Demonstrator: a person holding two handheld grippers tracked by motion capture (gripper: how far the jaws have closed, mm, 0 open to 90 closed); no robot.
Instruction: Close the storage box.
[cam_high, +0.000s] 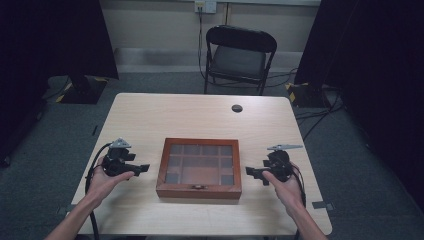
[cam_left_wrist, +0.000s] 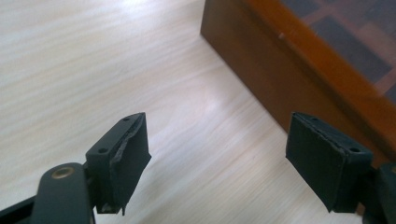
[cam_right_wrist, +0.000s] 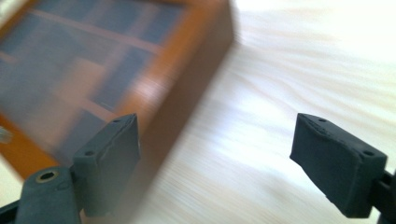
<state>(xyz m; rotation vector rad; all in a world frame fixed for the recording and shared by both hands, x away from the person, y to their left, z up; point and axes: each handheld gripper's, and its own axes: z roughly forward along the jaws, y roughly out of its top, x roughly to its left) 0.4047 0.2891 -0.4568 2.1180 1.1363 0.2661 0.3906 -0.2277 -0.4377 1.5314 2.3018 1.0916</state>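
Observation:
A shut wooden box (cam_high: 199, 168) with a glass-paned lid and a small front clasp sits in the middle of the table. My left gripper (cam_high: 145, 168) hovers just left of it, jaws pointing at its left wall, open and empty. The left gripper view (cam_left_wrist: 219, 158) has bare tabletop between the jaws and the box's side (cam_left_wrist: 261, 70) at upper right. To the box's right, my right gripper (cam_high: 248, 171) points at the right wall, open with nothing between the jaws. Its own view (cam_right_wrist: 217, 154) is blurred, with the box (cam_right_wrist: 107, 60) at upper left.
The light wooden table (cam_high: 200, 112) has a round cable hole (cam_high: 237, 108) near its far edge. A black folding chair (cam_high: 239, 57) stands behind the table. Dark curtains hang at both sides, with cables on the floor at right.

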